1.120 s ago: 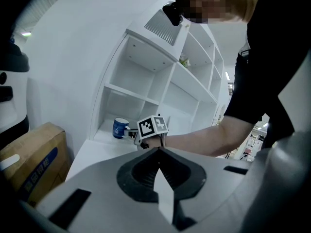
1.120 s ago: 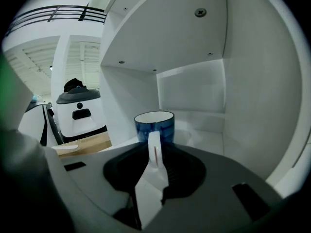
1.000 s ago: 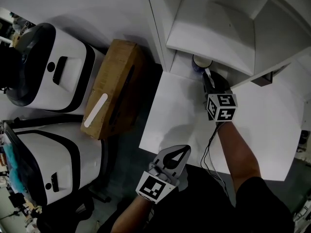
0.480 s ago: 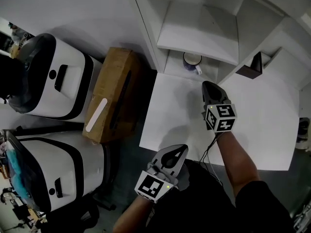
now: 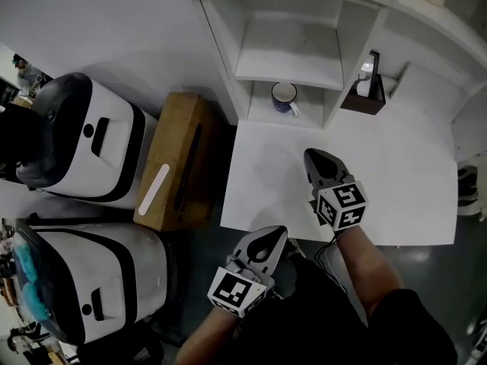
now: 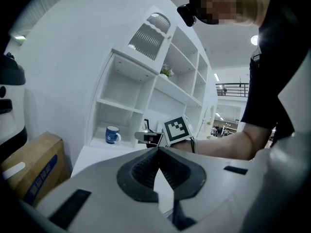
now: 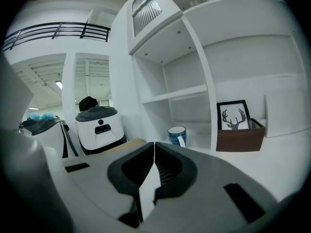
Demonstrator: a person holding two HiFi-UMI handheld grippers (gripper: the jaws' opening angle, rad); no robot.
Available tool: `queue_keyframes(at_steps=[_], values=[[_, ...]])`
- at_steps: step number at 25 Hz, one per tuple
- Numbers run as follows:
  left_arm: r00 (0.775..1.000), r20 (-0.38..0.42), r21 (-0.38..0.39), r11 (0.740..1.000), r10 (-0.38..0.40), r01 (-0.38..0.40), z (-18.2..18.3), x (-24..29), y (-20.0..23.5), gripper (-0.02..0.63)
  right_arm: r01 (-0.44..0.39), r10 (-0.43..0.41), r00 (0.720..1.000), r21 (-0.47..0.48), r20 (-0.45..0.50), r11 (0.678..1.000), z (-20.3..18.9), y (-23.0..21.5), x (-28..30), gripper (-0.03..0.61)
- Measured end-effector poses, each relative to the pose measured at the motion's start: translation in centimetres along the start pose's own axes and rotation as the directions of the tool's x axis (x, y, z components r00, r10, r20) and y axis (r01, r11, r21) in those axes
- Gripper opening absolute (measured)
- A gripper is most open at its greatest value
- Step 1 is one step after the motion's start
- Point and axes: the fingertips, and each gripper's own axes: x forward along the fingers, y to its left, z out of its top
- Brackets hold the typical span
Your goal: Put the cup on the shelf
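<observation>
White table under shelf, cup upright in lowest bay

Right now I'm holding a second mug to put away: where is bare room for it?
The shelf above the cup is bare, as is the tabletop between the cup and the right gripper. Taken: the cup's compartment and the corner with the brown box.

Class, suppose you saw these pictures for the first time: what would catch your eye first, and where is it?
A blue cup stands upright, alone in the lowest compartment of the white shelf. Both tongs are shut and empty: the right tongs over the white table, the left tongs near its front edge.
</observation>
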Motion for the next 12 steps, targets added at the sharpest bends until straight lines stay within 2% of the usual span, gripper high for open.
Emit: queue_keyframes(at_steps=[12], values=[[0.999,0.043,-0.012,1.0,0.012,-0.012,0.5,-5.9,-1.8,0.005,-0.036,0.036,0.999,-0.017,0.02,0.999,1.7,7.9,-7.9,0.005]])
